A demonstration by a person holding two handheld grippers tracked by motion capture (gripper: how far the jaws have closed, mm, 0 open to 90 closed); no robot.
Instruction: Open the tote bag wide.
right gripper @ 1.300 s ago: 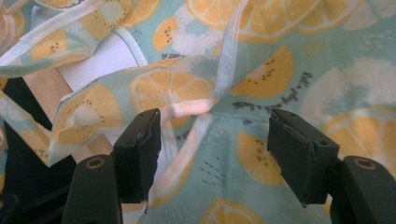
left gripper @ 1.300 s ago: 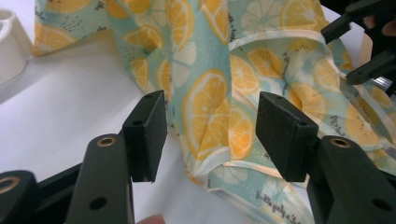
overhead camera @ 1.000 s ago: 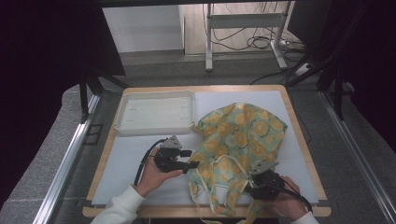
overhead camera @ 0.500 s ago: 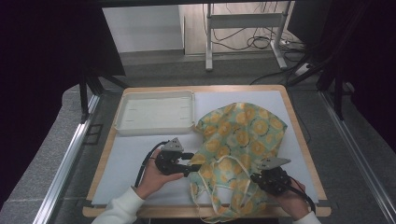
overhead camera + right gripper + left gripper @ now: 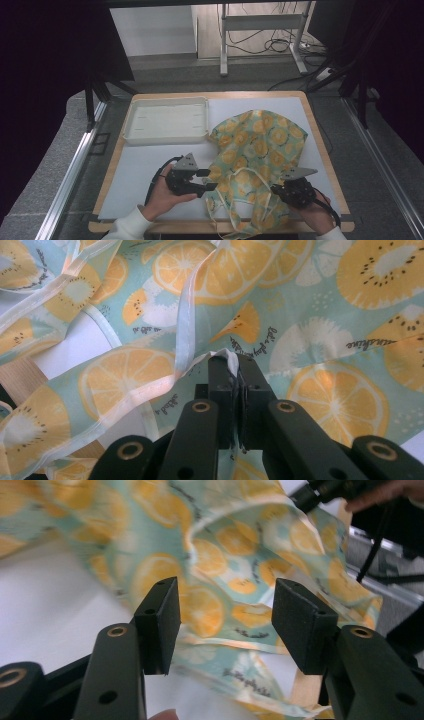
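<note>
A crumpled cloth (image 5: pixel 265 135) printed with orange and lemon slices on pale green, trimmed with white straps, lies on the right half of the white mat. My right gripper (image 5: pixel 277 190) rests at its near right part. In the right gripper view the jaws (image 5: pixel 233 360) are shut on a white-hemmed fold of the cloth (image 5: pixel 310 300). My left gripper (image 5: pixel 211 180) stands open at the cloth's left edge. In the left gripper view its jaws (image 5: pixel 225 605) frame the cloth (image 5: pixel 220 555) without touching it. The right gripper (image 5: pixel 325 490) shows at the top right of that view.
A shallow white tray (image 5: pixel 165 138) sits at the back left of the mat (image 5: pixel 135 170), apart from the cloth. The wooden table edge (image 5: pixel 330 165) runs close along the cloth's right side. A loose strap (image 5: pixel 235 220) trails toward the front edge.
My left gripper has slid a little right, closer to the cloth's edge. The right gripper has shifted slightly on the near right cloth, and the fabric by it has bunched.
</note>
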